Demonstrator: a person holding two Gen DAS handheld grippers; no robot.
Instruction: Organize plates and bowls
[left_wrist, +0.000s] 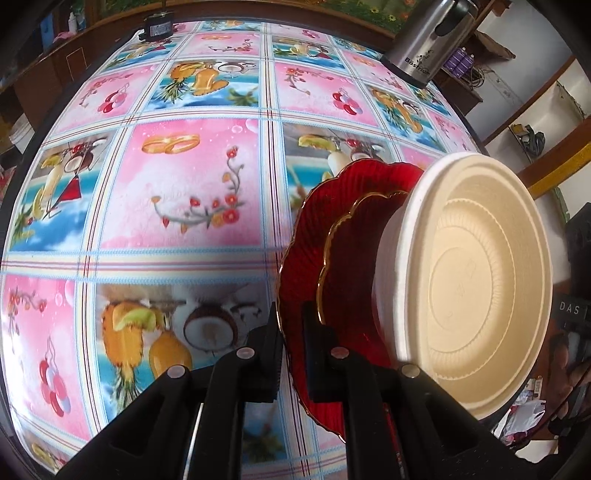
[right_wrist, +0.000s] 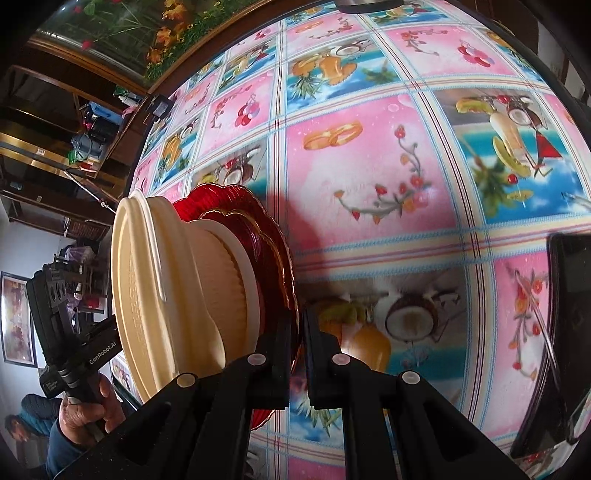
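Currently | left gripper (left_wrist: 291, 347): clamped on rim of large red plate (left_wrist: 295, 266) | right gripper (right_wrist: 295, 354): clamped on opposite rim | stack: smaller red plate (left_wrist: 351, 258), 2 cream bowls (left_wrist: 469, 280) on top | held above desk (left_wrist: 184, 184) | steel flask (left_wrist: 424, 40) at far edge

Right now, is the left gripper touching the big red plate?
Touching. In the left wrist view the left gripper has one finger on each face of the big red plate, closed on its rim with no gap.
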